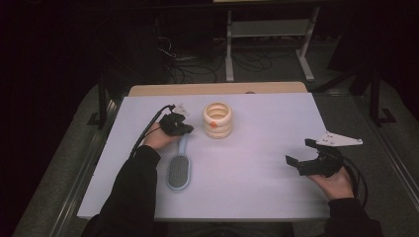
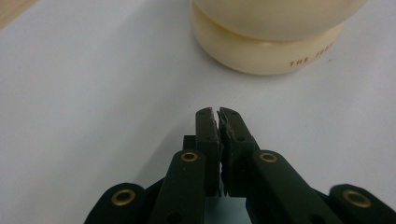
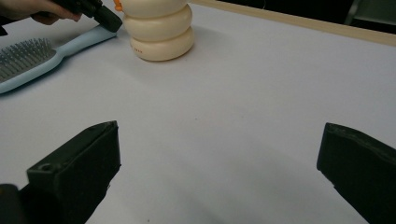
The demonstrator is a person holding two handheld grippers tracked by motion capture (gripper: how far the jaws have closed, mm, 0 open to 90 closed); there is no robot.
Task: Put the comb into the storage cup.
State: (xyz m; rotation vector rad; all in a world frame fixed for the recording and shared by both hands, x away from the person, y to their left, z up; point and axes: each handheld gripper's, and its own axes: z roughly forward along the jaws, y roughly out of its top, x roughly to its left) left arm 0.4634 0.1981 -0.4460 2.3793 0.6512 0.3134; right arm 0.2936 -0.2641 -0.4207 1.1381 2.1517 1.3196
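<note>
From above, the left claw (image 1: 182, 127) sits clenched at the blue hairbrush (image 1: 179, 167) handle, the cream ringed jar (image 1: 218, 120) at three o'clock on the bench (image 1: 257, 163). The left gripper view shows its jaws pressed together, empty, the jar at twelve o'clock. In the right gripper view the right claw (image 3: 219, 177) gapes wide, released, touching nothing.

I see the brush (image 1: 178, 170) lying on the table (image 1: 257, 148), left of and nearer me than the ring stack (image 1: 217, 120).
</note>
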